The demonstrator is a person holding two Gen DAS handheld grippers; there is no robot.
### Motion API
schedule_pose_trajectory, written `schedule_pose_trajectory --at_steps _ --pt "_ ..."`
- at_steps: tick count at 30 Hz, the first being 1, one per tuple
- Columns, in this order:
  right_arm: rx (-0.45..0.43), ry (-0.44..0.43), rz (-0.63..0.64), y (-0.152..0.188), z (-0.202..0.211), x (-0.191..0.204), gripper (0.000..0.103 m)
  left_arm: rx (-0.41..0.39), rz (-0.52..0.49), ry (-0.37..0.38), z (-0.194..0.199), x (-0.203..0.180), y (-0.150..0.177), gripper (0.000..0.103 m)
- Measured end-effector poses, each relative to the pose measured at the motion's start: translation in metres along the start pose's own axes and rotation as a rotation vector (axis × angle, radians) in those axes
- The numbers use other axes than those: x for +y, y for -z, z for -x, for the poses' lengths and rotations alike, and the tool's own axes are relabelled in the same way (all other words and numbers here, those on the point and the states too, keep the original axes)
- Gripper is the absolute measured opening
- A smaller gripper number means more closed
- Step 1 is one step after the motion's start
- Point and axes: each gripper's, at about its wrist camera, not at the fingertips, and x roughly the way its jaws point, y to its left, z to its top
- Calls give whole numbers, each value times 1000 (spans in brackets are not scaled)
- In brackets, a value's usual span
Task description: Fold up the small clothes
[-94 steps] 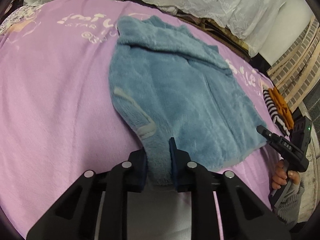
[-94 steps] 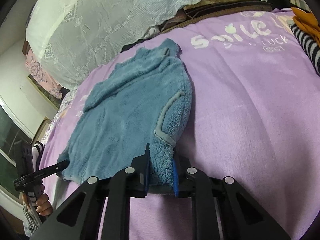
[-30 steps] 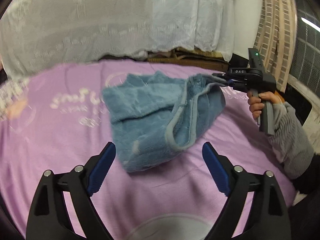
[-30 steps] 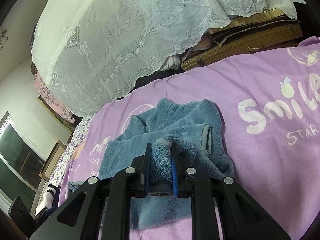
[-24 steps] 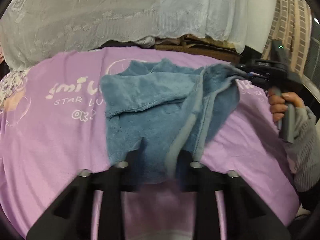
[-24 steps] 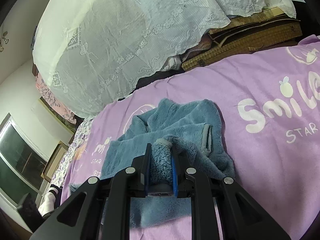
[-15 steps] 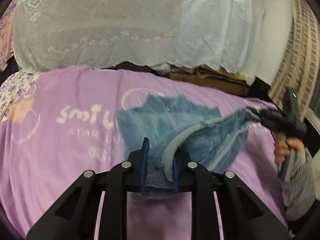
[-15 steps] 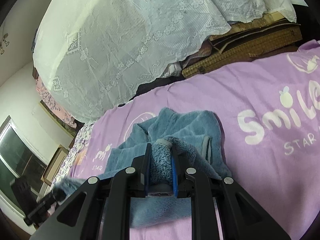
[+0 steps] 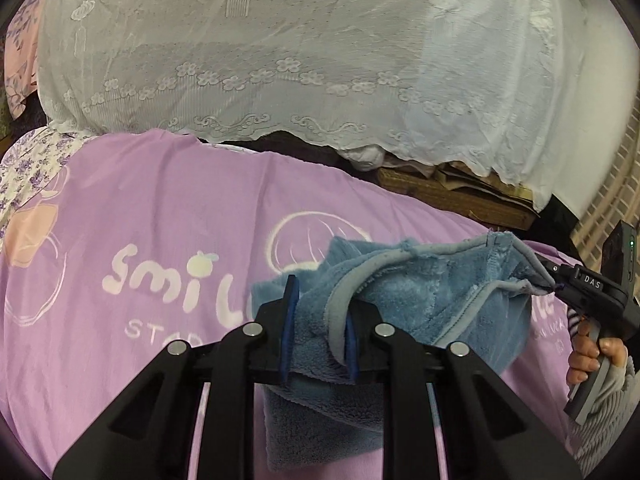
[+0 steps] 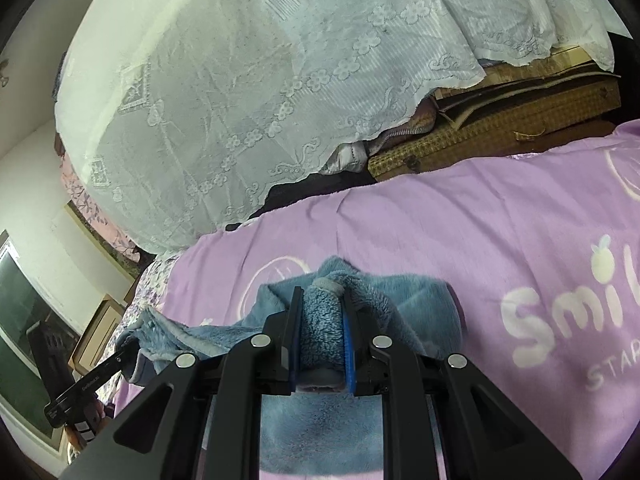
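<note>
A blue fleece garment (image 9: 420,300) with grey trim hangs lifted between both grippers above the purple bed cover (image 9: 160,220). My left gripper (image 9: 318,300) is shut on one part of its trimmed edge. My right gripper (image 10: 322,310) is shut on another bunched part of the garment (image 10: 412,304). In the left wrist view the right gripper (image 9: 554,280) shows at the right, pinching the far corner. In the right wrist view the left gripper (image 10: 126,354) shows at the lower left, with cloth stretched to it. The garment's lower part sags under the grippers.
A white lace cloth (image 9: 300,48) drapes over a pile behind the bed. Brown woven mats (image 10: 500,128) lie under it. A floral fabric (image 9: 24,168) lies at the bed's left edge. A picture frame (image 10: 96,340) leans against the wall at left.
The left gripper opened, then closed on the garment's edge about 0.8 s ago. Both grippers have since risen, lifting the folded garment off the bed cover.
</note>
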Motion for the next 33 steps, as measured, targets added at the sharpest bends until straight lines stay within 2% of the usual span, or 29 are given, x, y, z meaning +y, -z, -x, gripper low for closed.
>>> schedule_pose_trajectory --at_steps 6,13,15,17,18,21,24,31,33 --pt "32 16 -67 -9 -42 -18 17 43 31 -20 -42 6 -15 19" --pt "80 65 -152 4 -88 -44 17 138 86 -68 -103 24 1 19" --pt "93 86 -168 9 -99 -51 20 168 97 -89 -119 29 9 22" --pt "91 72 -194 12 -104 -58 30 184 105 -103 -129 33 14 27" --pt "84 51 -211 13 -104 -61 32 184 110 -107 -131 34 14 33" --pt "49 2 -221 13 -96 -64 37 174 142 -99 -127 40 15 42" --pt "-10 -14 -196 12 -78 -61 42 149 183 -67 -115 45 14 43" --pt "-103 15 -74 6 -46 -36 41 47 181 -60 -72 32 12 50" --pt "-107 20 -18 8 -45 -23 38 10 167 -84 -61 26 13 61"
